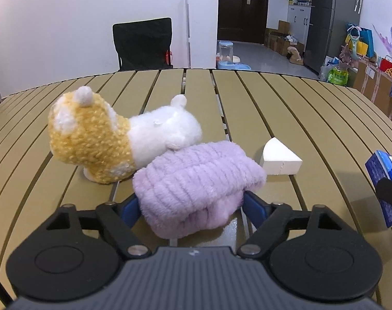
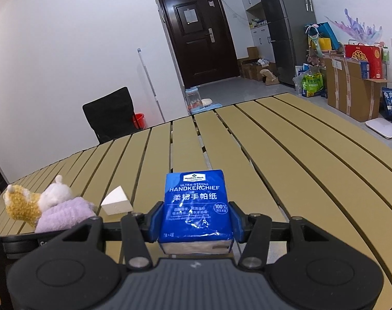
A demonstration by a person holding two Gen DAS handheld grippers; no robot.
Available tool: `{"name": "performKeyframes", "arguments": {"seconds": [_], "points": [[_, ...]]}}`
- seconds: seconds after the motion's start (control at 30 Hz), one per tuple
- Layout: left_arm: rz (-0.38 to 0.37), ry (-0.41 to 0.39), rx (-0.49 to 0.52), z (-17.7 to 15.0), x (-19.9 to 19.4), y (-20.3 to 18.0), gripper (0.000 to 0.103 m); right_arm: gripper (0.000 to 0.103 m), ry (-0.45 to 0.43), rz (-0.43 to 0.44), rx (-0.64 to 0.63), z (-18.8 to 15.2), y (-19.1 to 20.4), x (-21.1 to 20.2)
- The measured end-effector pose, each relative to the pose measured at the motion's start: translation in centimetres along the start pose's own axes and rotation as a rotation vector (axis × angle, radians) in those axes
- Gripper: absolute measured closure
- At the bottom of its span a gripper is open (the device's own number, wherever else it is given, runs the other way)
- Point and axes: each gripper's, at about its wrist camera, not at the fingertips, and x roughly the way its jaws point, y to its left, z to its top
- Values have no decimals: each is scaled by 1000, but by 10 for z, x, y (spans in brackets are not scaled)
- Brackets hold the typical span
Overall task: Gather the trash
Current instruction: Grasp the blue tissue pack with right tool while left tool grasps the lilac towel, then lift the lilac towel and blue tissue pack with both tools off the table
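On the left of the slatted bench [image 1: 286, 108] we see a plush toy [image 1: 113, 139] in yellow and white, lying on its side. Touching it on the near side is a folded lilac fleece cloth [image 1: 196, 183]. Our left hand-held gripper [image 1: 190, 206] reaches around the near end of that cloth: its blue pads [image 1: 255, 209] stand on either side of the fleece, one at each flank. The jaws are fairly wide, and we cannot tell whether the pads press on the cloth or only stand beside it.

Just right of the cloth, apart from it, a white wedge of foam [image 1: 278, 157] rests on the bench.

Further right comes the blue pack of handkerchief tissues [image 2: 196, 206], the item of trash we can name with confidence. Our right hand-held gripper [image 2: 196, 222] has it clamped upright between its two blue pads, label facing the camera, jaws narrowed to the width of the pack. In the left wrist view the same pack shows at the right edge.

Beyond the bench stand a black chair [image 1: 144, 44] and a dark door [image 2: 198, 38].
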Motion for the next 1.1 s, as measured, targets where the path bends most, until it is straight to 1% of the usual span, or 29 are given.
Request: {"name": "performKeyframes", "arguments": {"seconds": [0.1, 0.13, 0.17, 0.2, 0.27, 0.37, 0.5, 0.8, 0.87, 1.1], "points": [[1, -3, -1, -2, -4, 0, 31, 52, -3, 2, -3, 0, 1, -1], [3, -5, 0, -3, -5, 0, 36, 52, -3, 3, -4, -1, 1, -2], [5, -7, 2, -4, -7, 3, 39, 52, -2, 3, -6, -1, 1, -2], [7, -8, 3, -5, -9, 3, 41, 52, -1, 4, -8, -1, 2, -2], [21, -18, 16, -6, -13, 4, 49, 52, 2, 6, -13, -3, 2, -3], [24, -33, 33, -11, -20, 3, 54, 52, 5, 9, -23, -4, 4, -5], [3, -37, 32, -15, -31, 6, 57, 52, 1, 17, -38, -5, 9, -10], [-25, -38, 34, -26, -58, 15, 60, 52, -10, 42, -71, -12, 18, -25], [-31, -40, 36, -26, -65, 18, 64, 52, -16, 47, -76, -13, 21, -29], [-42, -67, 42, -34, -92, 25, 71, 52, -38, 55, -116, -19, 28, -47]]}}
